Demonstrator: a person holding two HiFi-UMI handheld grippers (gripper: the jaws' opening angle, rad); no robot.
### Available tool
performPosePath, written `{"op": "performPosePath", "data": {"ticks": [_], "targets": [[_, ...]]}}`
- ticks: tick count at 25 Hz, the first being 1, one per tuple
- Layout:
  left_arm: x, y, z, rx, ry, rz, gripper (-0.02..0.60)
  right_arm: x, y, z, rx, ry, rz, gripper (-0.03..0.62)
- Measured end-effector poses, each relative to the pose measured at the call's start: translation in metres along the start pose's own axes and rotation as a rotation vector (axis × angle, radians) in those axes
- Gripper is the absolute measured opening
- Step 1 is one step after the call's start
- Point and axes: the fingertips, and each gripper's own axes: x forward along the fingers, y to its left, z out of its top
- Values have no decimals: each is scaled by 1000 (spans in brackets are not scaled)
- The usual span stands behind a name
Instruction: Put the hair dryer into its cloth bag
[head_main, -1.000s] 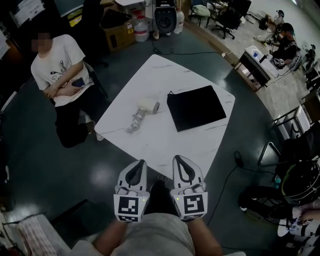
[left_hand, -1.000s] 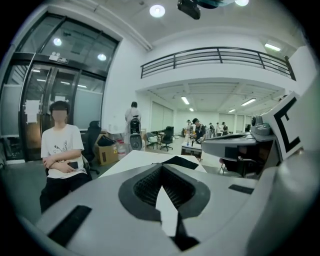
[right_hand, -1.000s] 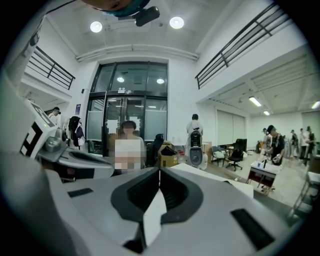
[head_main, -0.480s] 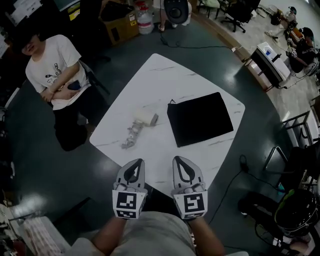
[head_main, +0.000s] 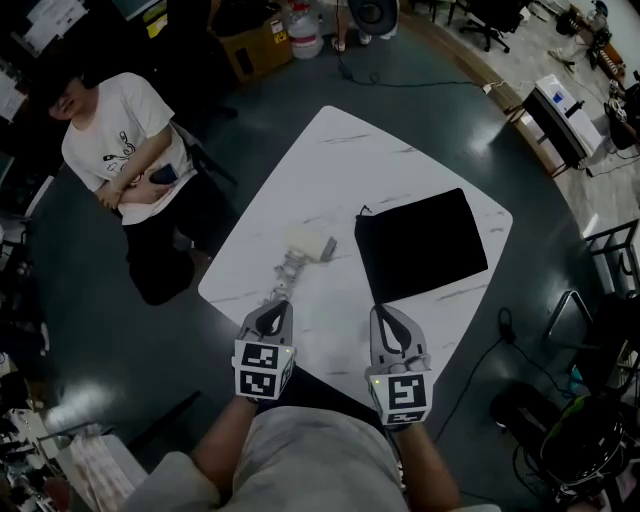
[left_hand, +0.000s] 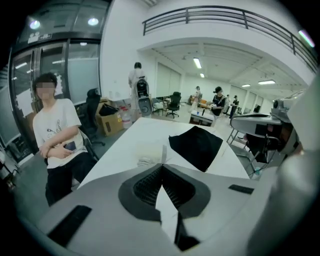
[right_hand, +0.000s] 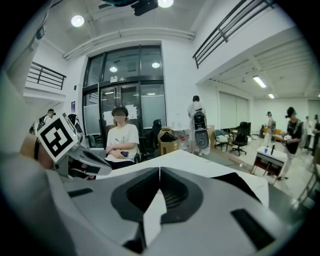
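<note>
Progress: both empty, clenched jaws have advanced over the table (head_main: 340, 150) edge; left gripper (head_main: 277, 306) nears the hair dryer (head_main: 309, 243), right gripper (head_main: 385, 312) the cloth bag (head_main: 420, 245).

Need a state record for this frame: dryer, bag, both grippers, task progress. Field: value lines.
hair dryer: lying on the table, left of the bag, apart from it
cloth bag: black, flat on the table
left gripper: shut, empty, at the near table edge by the dryer's near end
right gripper: shut, empty, near edge, before the bag
progress: dryer not yet in bag
</note>
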Motion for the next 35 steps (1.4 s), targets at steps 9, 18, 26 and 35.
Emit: {"op": "performPosePath", "data": {"ticks": [9, 18, 26, 35], "targets": [[47, 33, -6, 7, 154, -92, 8, 39, -2, -5, 45, 94, -70, 15], [74, 71, -29, 3, 274, -222, 110, 66, 14, -15, 48, 208, -135, 15], [113, 61, -30, 55, 393, -366, 272, 73, 12, -27, 128, 246, -251, 15], [149, 52, -43, 220, 475, -400, 295, 67, -1, -35, 171, 272, -352, 15]]}}
